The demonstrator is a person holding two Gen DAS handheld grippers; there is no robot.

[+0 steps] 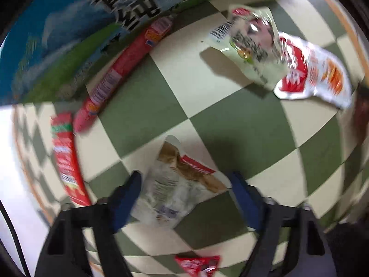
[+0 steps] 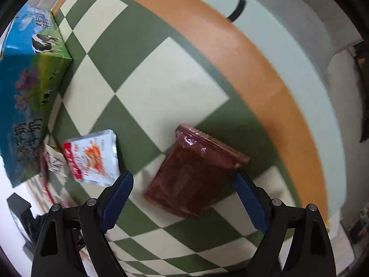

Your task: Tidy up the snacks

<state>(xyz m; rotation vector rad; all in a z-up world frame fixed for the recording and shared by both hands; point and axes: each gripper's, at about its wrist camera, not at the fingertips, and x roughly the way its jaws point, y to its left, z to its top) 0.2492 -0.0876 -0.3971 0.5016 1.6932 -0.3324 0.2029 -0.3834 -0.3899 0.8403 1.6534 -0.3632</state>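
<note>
The left gripper (image 1: pixel 185 182) hangs over the green-and-cream checked cloth (image 1: pixel 207 120) with its blue fingers spread wide on either side of a white and brown snack packet (image 1: pixel 177 184). The packet lies flat between them, its long axis running away from the camera and leaning slightly left; whether the pads touch it is hard to say through the motion blur. Only the left wrist view shows the long red sausage stick (image 1: pixel 120 69) lying along the foot of the blue milk carton box (image 1: pixel 46 34), a second red stick (image 1: pixel 65 159) at the left edge, a pale green pouch (image 1: pixel 251 43) overlapping a red-and-white pouch (image 1: pixel 311 69) at upper right, and a small red wrapper (image 1: pixel 198 265) near the bottom.

The right gripper (image 2: pixel 184 180) is likewise spread apart, bracketing a dark red-brown packet (image 2: pixel 193 173) that lies flat, its long axis tilted up to the right, crimped end pointing away. This view alone shows the cloth's orange border (image 2: pixel 253 69) and the box's cow picture (image 2: pixel 41 41).
</note>
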